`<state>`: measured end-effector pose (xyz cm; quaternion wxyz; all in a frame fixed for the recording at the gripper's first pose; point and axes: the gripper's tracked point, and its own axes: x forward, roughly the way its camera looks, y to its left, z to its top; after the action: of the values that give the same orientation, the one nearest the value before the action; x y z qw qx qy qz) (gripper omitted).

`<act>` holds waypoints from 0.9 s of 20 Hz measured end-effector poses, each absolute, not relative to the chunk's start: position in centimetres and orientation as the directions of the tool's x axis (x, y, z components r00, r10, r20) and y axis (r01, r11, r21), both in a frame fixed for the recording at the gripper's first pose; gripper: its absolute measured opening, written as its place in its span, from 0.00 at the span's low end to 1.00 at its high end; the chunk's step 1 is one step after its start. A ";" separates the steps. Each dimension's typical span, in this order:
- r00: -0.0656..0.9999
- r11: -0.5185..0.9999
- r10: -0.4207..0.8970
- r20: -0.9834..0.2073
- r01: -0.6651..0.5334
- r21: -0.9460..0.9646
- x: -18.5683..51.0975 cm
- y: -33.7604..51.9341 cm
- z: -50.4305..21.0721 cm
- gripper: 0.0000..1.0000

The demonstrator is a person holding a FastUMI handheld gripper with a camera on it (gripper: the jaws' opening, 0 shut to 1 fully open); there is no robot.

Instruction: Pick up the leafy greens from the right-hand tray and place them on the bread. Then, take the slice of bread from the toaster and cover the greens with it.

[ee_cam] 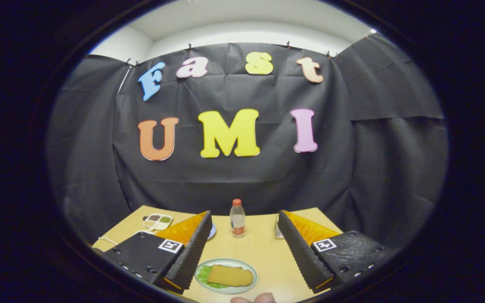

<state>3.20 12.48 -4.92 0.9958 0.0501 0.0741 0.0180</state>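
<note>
While I hold the gripper above the counter, its fingers stand wide apart with nothing between them. Going left to right, I see a small compartment tray beyond the left finger, then the plate between the fingers, low and near me, with the bread slice lying on the leafy greens. A bottle stands beyond it. I judge the bread light, stiff and crumbly, the greens limp; I would pinch the bread's edges gently.
</note>
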 end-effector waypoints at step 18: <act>0.997 0.994 -0.062 0.042 0.058 0.091 -5.8 7.7 4.7 0.96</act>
<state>-5.76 7.69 4.71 0.9983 0.0450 -0.0222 -0.0301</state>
